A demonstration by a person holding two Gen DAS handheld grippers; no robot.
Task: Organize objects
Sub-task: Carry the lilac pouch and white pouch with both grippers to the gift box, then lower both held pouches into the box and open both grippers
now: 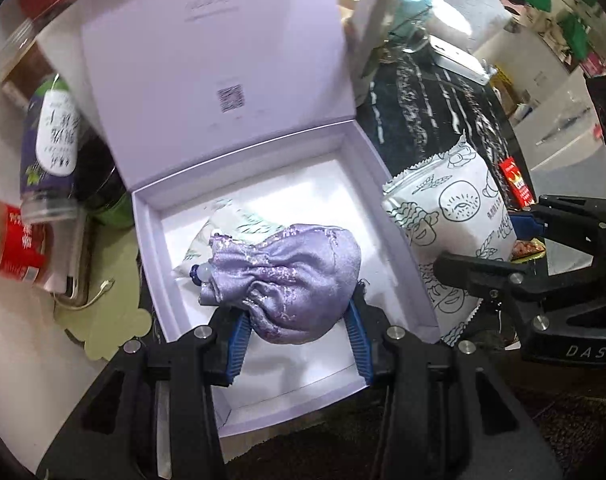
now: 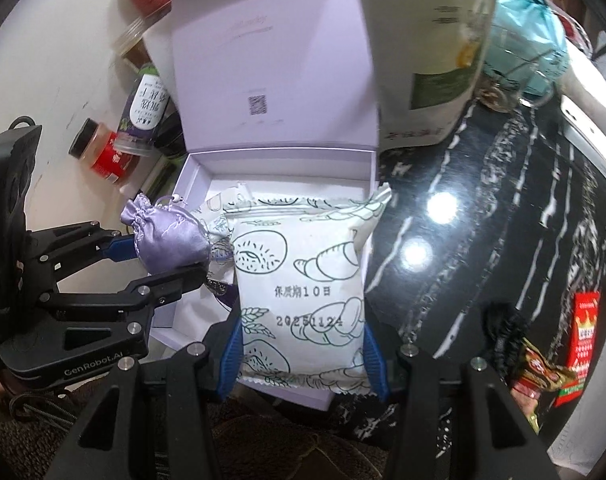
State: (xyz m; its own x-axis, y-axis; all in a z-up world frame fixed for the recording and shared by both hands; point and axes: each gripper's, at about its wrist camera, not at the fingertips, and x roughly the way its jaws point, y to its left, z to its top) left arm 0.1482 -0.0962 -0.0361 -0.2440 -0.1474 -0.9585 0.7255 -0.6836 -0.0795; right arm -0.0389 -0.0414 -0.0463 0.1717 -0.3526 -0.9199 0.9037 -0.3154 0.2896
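- While left gripper (image 1: 299,340) grasps pouch (image 1: 291,276) over box (image 1: 383,168), lower it centre, then release.
- Right gripper (image 2: 301,356) grasps packet (image 2: 303,280); wait at 3 o'clock.

A red-labelled jar (image 2: 103,155) lies beside a purple-labelled bottle (image 2: 145,114).

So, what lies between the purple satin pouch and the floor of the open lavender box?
In the left wrist view, a white leaf-printed packet lies under the purple satin pouch, on the lavender box's floor.
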